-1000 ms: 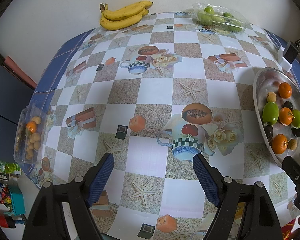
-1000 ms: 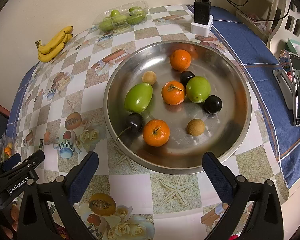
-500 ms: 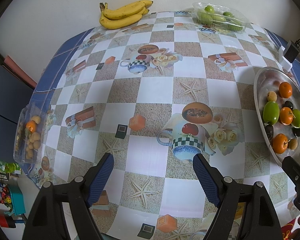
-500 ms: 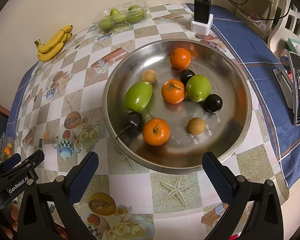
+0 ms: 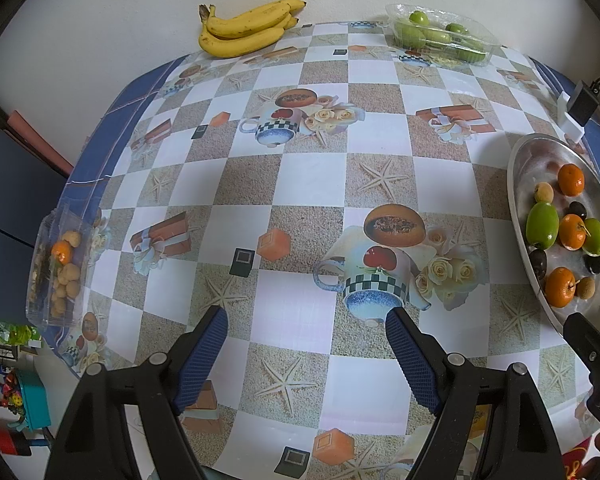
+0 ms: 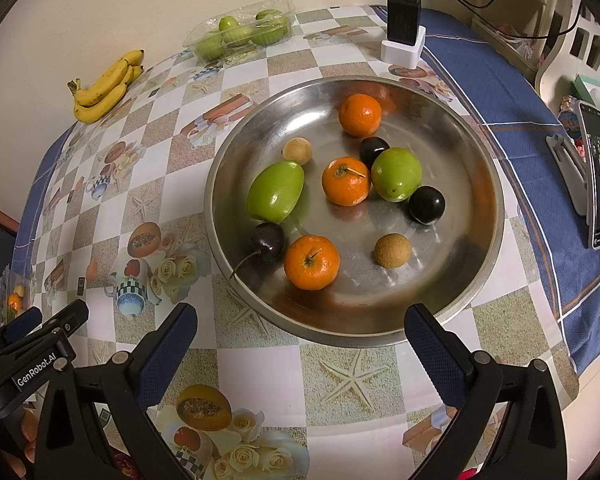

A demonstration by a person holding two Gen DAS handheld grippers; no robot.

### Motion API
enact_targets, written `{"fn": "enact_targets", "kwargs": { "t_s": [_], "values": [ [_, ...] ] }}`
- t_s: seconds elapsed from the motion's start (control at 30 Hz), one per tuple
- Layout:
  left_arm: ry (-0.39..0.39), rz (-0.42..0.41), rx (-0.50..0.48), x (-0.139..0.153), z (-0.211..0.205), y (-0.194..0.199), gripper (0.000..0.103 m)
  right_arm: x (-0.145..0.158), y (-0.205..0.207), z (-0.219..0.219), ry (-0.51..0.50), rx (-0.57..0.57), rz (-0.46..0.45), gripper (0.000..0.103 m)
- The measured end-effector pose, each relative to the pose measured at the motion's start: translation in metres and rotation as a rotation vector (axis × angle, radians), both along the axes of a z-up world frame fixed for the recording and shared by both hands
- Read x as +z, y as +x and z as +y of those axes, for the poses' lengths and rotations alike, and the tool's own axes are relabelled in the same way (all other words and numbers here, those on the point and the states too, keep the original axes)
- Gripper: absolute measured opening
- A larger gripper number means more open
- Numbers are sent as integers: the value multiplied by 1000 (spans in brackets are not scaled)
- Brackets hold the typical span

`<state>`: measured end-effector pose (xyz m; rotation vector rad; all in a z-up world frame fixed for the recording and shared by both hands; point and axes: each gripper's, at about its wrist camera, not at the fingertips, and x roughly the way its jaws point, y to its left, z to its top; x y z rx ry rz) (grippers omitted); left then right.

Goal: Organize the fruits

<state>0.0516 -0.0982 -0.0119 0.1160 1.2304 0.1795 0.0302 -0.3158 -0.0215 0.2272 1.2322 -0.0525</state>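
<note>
While both views barely differ from a second ago, little has changed: the scene holds almost steady
Left wrist view, change: the left tool drifts very slightly, so the table print shifts a touch in frame; no fruit has moved
Left wrist view, tool: fingers spread wide, nothing between them, hovering over bare cloth
Left wrist view, fruit: bananas by the far wall; green fruit in a clear tray at the far right; small brown fruit and one orange in a clear box at the left edge; the steel bowl sits at the right
Right wrist view, change: the bowl sits a shade higher in frame than before; its contents lie as they did
Right wrist view, tool: the right tool stands wide apart and empty, just short of the bowl's near rim
Right wrist view, fruit: three oranges, nearest one; two green fruits; three dark ones; two small brown ones, all mixed in the bowl
Meaning: mixed fruit fits either a bowl being sorted out or one being filled; these views cannot settle which
</note>
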Motion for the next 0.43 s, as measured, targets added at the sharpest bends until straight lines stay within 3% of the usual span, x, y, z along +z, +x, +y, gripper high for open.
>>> {"fn": "enact_targets", "kwargs": {
  "t_s": [0.43],
  "values": [
    [-7, -1, -1, 2, -1, 1, 84, -1, 0, -1, 0, -1, 4, 103]
  ]
}}
